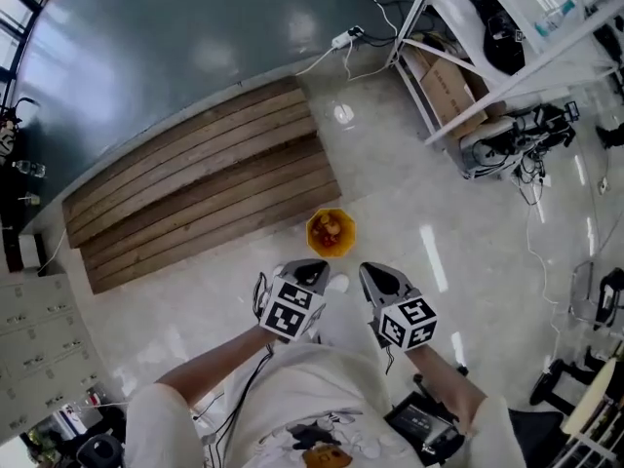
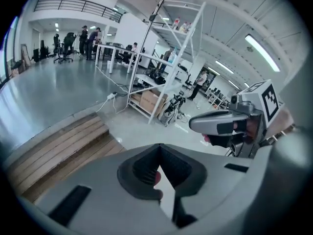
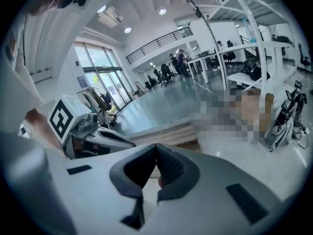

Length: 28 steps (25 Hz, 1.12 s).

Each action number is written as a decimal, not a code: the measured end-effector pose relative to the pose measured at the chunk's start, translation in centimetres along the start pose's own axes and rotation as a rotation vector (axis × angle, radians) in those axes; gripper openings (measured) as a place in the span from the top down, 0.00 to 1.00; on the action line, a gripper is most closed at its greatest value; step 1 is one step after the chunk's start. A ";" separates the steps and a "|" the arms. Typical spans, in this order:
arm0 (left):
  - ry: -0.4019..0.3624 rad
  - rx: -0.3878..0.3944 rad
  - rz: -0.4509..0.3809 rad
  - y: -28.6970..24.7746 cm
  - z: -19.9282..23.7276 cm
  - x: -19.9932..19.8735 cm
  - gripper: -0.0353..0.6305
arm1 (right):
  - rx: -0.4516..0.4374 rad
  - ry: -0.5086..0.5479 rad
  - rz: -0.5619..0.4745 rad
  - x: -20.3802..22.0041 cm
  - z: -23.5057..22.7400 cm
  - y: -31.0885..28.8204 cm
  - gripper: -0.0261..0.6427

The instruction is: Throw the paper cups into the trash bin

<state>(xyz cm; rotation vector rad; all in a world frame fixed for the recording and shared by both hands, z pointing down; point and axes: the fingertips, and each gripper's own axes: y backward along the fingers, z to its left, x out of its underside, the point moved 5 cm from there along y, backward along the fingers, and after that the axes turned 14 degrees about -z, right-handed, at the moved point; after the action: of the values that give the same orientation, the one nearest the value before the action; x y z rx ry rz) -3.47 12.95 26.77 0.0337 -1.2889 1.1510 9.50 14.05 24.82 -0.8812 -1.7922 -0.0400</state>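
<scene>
A yellow trash bin stands on the pale floor just ahead of me, with red and orange things inside it. I see no paper cup outside it. I hold both grippers close to my chest, above and short of the bin. My left gripper has its jaws closed tip to tip with nothing between them. My right gripper is likewise shut and empty. Each gripper shows in the other's view, the right gripper and the left gripper. A small white shape lies on the floor between them; I cannot tell what it is.
A low wooden platform lies left of the bin beside a dark floor area. A white metal rack with a cardboard box stands at the right, a power strip and cables near it. Grey lockers at the left.
</scene>
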 end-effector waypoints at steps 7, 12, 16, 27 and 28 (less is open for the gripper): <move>0.052 -0.052 -0.238 7.9 -1.8 -7.8 0.94 | -0.018 0.049 -0.242 -9.0 5.0 3.6 0.95; 0.033 -0.028 -0.333 11.2 -4.5 -10.3 0.94 | 0.010 0.043 -0.341 -11.1 6.9 5.9 0.95; 0.002 0.004 -0.377 12.5 -6.7 -11.5 0.94 | 0.044 0.044 -0.385 -11.5 7.9 8.3 0.95; -0.036 0.068 -0.378 13.0 -9.2 -10.9 0.94 | 0.115 0.051 -0.384 -9.0 9.7 10.7 0.95; -0.037 0.071 -0.375 12.9 -9.2 -10.9 0.94 | 0.111 0.048 -0.380 -8.7 9.9 10.6 0.95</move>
<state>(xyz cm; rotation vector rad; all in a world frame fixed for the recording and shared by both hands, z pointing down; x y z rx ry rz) -3.86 17.68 8.10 0.3373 -1.2114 0.8752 8.85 21.24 9.58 -0.4488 -1.8753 -0.2026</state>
